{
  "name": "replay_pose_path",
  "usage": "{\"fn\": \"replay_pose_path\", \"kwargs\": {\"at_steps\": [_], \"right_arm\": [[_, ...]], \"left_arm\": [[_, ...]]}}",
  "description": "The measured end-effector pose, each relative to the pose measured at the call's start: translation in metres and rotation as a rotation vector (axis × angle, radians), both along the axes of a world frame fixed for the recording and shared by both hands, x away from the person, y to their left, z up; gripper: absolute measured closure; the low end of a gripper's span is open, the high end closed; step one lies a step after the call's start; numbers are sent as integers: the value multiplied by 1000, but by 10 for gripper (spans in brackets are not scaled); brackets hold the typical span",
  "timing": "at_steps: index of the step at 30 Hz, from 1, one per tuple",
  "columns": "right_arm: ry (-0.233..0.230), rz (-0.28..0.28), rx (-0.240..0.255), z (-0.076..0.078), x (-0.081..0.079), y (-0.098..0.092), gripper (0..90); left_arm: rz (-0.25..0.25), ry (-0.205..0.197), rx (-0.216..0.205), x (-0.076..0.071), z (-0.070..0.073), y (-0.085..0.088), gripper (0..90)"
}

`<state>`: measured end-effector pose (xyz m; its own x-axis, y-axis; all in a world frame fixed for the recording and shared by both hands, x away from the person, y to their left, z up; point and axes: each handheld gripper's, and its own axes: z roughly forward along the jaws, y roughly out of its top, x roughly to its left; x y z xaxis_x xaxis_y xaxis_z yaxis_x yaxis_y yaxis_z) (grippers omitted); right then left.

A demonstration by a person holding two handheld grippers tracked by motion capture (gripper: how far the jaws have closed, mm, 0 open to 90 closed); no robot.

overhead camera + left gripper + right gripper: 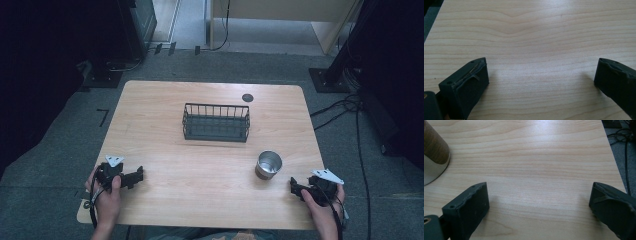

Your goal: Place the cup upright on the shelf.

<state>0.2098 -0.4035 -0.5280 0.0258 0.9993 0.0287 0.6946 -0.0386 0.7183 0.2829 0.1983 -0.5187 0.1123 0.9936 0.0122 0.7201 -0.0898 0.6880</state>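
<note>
A shiny metal cup (269,164) stands upright on the wooden table (200,165), right of centre, and its curved side (434,155) fills the top left corner of the right gripper view. A black wire basket (216,122) sits at the middle of the table and looks to hold nothing. My left gripper (139,174) rests near the table's front left, held by a hand; its jaws stand wide apart over bare wood (541,72). At the front right corner my right gripper (294,188) is open too, a short way right of the cup, with nothing between its fingers (540,195).
A small dark round grommet (247,97) is set in the table near its far edge. Grey carpet surrounds the table, with cables (345,107) and a dark stand base (327,80) at the right and dark equipment (135,25) at the back left.
</note>
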Motion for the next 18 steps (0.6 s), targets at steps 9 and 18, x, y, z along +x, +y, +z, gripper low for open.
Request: {"fn": "replay_pose_path", "kwargs": {"at_steps": [9, 18], "right_arm": [[29, -15, -24, 5, -1, 2, 16], [12, -28, 4, 24, -1, 8, 17]], "left_arm": [[0, 0, 0, 0, 0, 0, 0], [0, 0, 0, 0, 0, 0, 0]]}}
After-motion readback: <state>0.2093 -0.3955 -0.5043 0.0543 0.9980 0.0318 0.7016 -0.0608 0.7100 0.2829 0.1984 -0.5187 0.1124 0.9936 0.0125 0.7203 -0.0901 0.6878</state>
